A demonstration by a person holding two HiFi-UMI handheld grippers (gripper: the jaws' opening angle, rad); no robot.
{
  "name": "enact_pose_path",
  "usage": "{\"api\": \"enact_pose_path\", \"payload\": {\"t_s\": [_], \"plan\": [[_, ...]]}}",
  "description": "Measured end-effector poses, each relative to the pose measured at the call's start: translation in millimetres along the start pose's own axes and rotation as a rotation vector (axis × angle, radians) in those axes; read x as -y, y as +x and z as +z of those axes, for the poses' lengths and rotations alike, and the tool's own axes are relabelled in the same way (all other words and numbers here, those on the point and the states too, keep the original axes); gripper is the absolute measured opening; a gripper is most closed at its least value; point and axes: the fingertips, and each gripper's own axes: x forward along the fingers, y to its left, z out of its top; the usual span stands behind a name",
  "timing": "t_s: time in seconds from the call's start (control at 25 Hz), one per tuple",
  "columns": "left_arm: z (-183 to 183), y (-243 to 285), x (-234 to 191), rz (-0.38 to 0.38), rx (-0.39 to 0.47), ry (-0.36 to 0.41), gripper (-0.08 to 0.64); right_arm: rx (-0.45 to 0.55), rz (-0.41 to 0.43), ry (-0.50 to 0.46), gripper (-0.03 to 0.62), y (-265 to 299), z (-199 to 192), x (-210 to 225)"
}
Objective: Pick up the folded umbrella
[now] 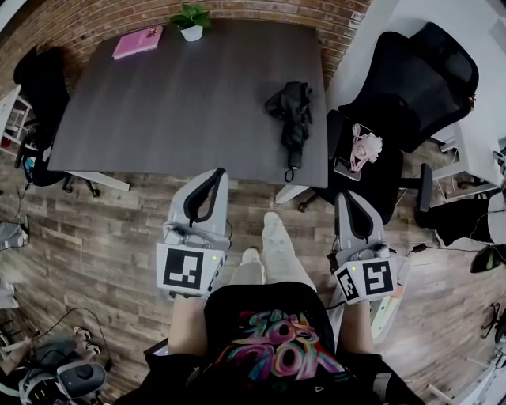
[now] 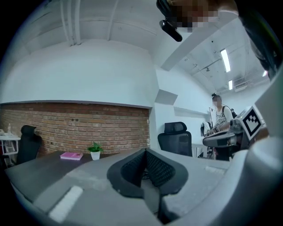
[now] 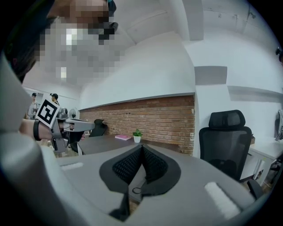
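The folded black umbrella point(image 1: 291, 115) lies on the right part of the dark grey table point(image 1: 174, 103), its handle at the near edge. Both grippers hang short of the table over the wooden floor. My left gripper point(image 1: 217, 172) is left of the umbrella's handle, its jaws together with nothing in them. My right gripper point(image 1: 345, 196) is lower right of the handle, also shut and empty. In the left gripper view the jaws point(image 2: 145, 152) meet at the tip. The right gripper view shows its jaws point(image 3: 141, 148) likewise touching; the umbrella is hidden behind them.
A pink book point(image 1: 138, 41) and a small potted plant point(image 1: 190, 21) sit at the table's far edge. A black office chair point(image 1: 411, 79) and a seat with a pink item point(image 1: 364, 146) stand right of the table. Another chair point(image 1: 39, 79) is on the left. A person point(image 2: 219, 117) stands far off.
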Motion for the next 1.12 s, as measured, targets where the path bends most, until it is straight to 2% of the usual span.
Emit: {"api": "enact_pose_path", "payload": {"t_s": [0.28,0.52,0.8,1.12], "plan": [[-4.2,47.7,-19.0,0.009,-0.007,0.008,0.002,-0.007,0.022,-0.005,-0.002,50.4,-4.2,21.4],[6.6,112.6,-41.6,0.021,0.005,0.029,0.002,-0.007,0.046,0.0,-0.002,112.5,-1.0,55.1],[30.4,183.7,-69.8,0.046,0.018,0.041,0.002,0.018,0.079,-0.015,-0.002,185.3,25.1,94.5],[49.2,237.0,-82.5,0.073,0.04,0.066,0.002,0.043,0.126,-0.023,-0.002,236.8,40.0,124.6]]}}
